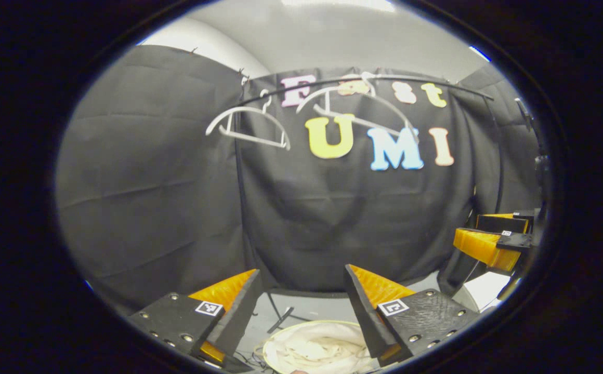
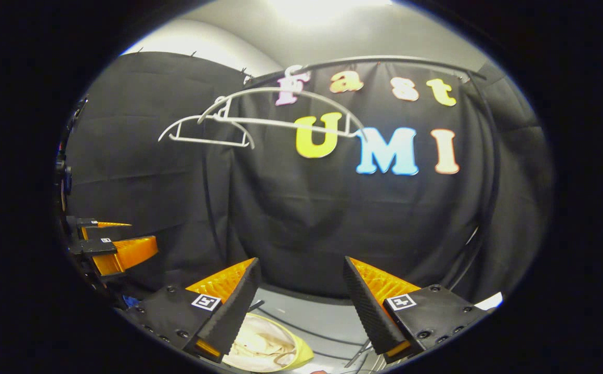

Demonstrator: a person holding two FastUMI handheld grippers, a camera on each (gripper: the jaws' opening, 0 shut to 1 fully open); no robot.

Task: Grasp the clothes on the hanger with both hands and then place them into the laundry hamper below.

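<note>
Apparently the clothes already lie in the hamper: a pale, crumpled heap fills it, seen low in the left gripper view between the jaws of the left gripper. In the right gripper view the same heap shows below the right gripper, toward its left finger, inside the hamper's yellowish rim.

Both grippers stand wide open and hold nothing; the gap between each pair of fingers looks onto the black cloth wall and the grey floor. Each gripper also appears at the edge of the other's view, so the two are side by side, near the same height, pointing at the wall.

Up on the rail two white hangers hang bare, one nearer and tilted, one farther along. No garment is on either.

The relation that matters is vertical: the clothes are below and slightly ahead of both jaws, the hangers well above. The left gripper looks more squarely over the hamper, the heap centred under its jaws; the right sits a little off to one side. The heap has no clear long axis, being bunched.

Judged from this, the placing seems done, unless another garment is to come; nothing remains on the hangers to grasp.
</note>
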